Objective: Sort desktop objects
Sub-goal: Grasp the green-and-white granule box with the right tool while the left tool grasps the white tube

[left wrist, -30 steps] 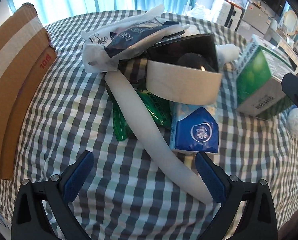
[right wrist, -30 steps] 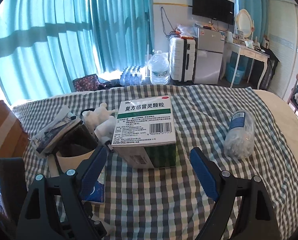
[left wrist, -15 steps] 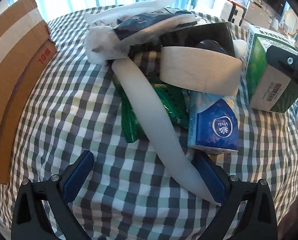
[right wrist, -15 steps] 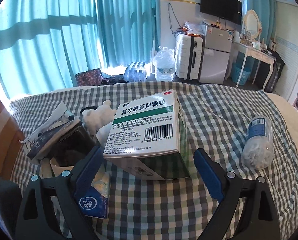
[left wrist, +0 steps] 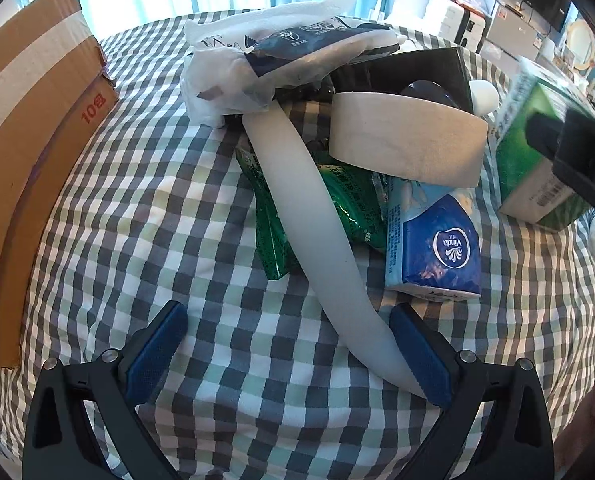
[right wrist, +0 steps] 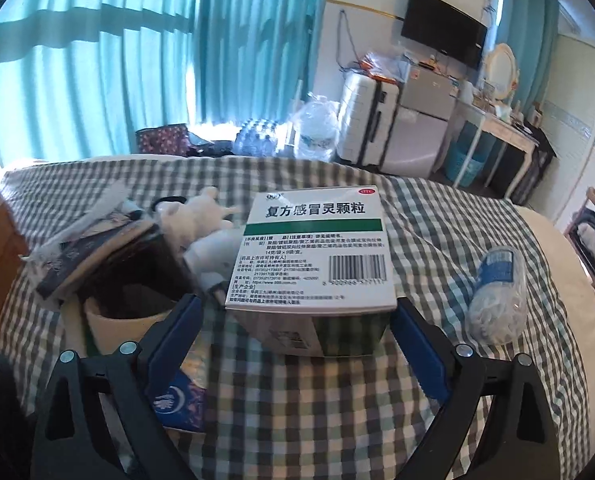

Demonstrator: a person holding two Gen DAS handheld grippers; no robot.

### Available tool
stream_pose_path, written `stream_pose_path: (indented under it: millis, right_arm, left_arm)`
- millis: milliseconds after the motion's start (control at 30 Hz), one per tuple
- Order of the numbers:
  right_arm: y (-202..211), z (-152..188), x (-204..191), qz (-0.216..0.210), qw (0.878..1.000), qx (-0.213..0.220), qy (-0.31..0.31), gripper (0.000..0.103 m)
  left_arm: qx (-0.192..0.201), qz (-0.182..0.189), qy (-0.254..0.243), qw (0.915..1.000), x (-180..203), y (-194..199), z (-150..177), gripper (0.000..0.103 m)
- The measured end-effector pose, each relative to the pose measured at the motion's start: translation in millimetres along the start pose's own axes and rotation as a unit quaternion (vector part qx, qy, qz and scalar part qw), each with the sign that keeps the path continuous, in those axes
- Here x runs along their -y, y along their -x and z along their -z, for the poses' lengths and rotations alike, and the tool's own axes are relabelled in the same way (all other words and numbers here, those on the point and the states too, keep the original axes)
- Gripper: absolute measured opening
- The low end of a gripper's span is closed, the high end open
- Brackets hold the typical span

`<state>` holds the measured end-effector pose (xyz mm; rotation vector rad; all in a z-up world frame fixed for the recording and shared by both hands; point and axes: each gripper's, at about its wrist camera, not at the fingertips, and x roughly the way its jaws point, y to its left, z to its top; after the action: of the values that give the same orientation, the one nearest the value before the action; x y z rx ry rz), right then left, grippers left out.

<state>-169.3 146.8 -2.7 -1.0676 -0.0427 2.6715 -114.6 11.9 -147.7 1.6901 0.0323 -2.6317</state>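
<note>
Blue pads line my right gripper (right wrist: 293, 346), whose fingers are spread wide at the bottom of the right wrist frame, one tip either side of the near end of the green-and-white medicine box (right wrist: 317, 256); I cannot tell whether the pads touch it. The box sits at frame centre on the checked cloth (right wrist: 337, 412). To its right, apart, lies a clear bag of white balls (right wrist: 495, 296); to its left a black open box (right wrist: 137, 276).

My left gripper (left wrist: 289, 346) is likewise spread, holding nothing, low in the left wrist frame. A long white strip (left wrist: 317, 236) runs from the pile down to just beside the right-hand tip. The blue tissue pack (left wrist: 433, 240) lies just above that tip, green packets (left wrist: 337, 208) beside it. A cardboard carton (left wrist: 29, 140) fills the left edge.
</note>
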Motion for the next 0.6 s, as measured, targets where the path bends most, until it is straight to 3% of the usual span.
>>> stream_pose_path:
  millis: [100, 333, 433, 567, 600]
  right_arm:
    - [-6, 1, 18, 0.021, 0.999, -0.013, -0.027, 0.095]
    - [-21, 2, 54, -0.028, 0.993, -0.028, -0.114, 0.094]
    - [-21, 1, 57, -0.048, 0.991, -0.023, -0.121, 0.077]
    - [-16, 1, 63, -0.057, 0.988, -0.023, -0.138, 0.077]
    - [-15, 2, 66, -0.061, 0.987, -0.024, -0.145, 0.077]
  left_arm:
    - [0.0, 0.0, 0.0, 1.0, 12, 3, 0, 0.103]
    - [-0.004, 0.02, 0.004, 0.9998, 1, 6, -4, 0.103]
    - [-0.008, 0.031, 0.014, 0.9994, -6, 8, -9, 0.103]
    - [-0.014, 0.023, 0.031, 0.9991, -7, 9, -14, 0.103]
    - [-0.011, 0.022, 0.033, 0.9992, -8, 9, -15, 0.099]
